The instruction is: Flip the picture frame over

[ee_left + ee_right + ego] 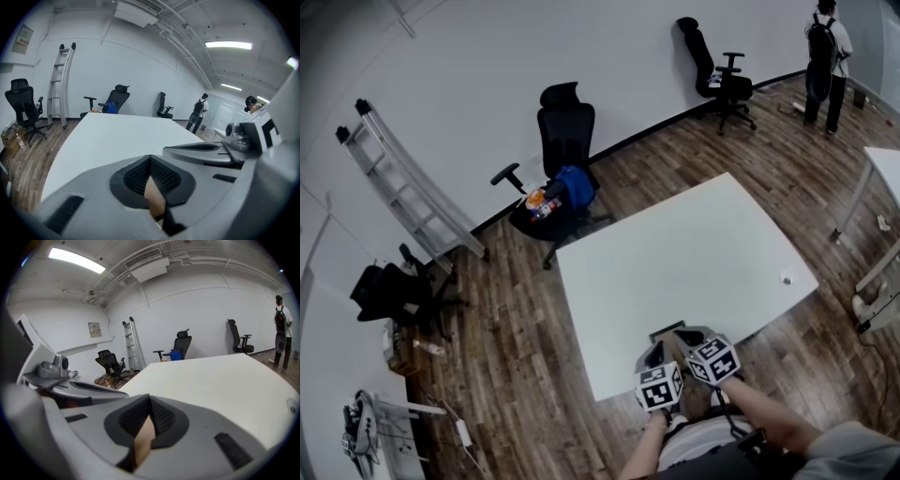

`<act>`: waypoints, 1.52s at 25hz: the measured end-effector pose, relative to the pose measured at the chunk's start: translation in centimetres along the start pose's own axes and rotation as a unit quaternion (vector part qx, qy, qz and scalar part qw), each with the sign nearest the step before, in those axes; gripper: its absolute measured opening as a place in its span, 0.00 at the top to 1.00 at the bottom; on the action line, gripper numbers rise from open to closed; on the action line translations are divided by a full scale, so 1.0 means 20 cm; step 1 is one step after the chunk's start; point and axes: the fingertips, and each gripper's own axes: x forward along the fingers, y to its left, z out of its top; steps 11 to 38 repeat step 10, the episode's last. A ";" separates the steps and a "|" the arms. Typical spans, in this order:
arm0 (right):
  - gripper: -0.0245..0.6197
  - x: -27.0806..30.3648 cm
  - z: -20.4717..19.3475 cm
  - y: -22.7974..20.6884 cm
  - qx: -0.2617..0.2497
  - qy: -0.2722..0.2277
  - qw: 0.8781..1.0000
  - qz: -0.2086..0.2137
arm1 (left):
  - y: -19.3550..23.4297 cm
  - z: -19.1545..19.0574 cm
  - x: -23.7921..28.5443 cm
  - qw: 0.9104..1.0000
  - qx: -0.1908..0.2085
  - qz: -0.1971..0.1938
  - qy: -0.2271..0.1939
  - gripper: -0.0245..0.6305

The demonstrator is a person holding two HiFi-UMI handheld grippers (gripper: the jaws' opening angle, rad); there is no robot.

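L gripper: fingers pressed together, nothing pinched. R gripper: same, just beside it. Both at near edge of bench, white top ahead of fingers. Picture frame: not seen in any view. Judgement: step unreadable; any flip needs frame in sight, fingers spread.

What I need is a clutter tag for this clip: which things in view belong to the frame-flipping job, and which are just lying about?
Job: left gripper and right gripper, both shut; white table. No picture frame shows.
Lying about: small white object on the table, ladder, office chair with blue bag, standing person.
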 end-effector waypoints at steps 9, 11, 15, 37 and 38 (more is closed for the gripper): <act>0.95 0.02 0.01 -0.03 0.001 0.003 1.000 -0.002 | 0.03 -0.01 0.03 1.000 -0.004 0.008 0.008 0.96; 0.95 0.02 0.01 -0.03 0.002 0.004 1.000 -0.003 | 0.04 -0.01 0.03 1.000 -0.004 0.009 0.010 0.96; 0.95 0.02 0.01 -0.03 0.002 0.004 1.000 -0.003 | 0.04 -0.01 0.03 1.000 -0.004 0.009 0.010 0.96; 0.95 0.02 0.01 -0.03 0.002 0.004 1.000 -0.003 | 0.04 -0.01 0.03 1.000 -0.004 0.009 0.010 0.96; 0.95 0.02 0.01 -0.03 0.002 0.004 1.000 -0.003 | 0.04 -0.01 0.03 1.000 -0.004 0.009 0.010 0.96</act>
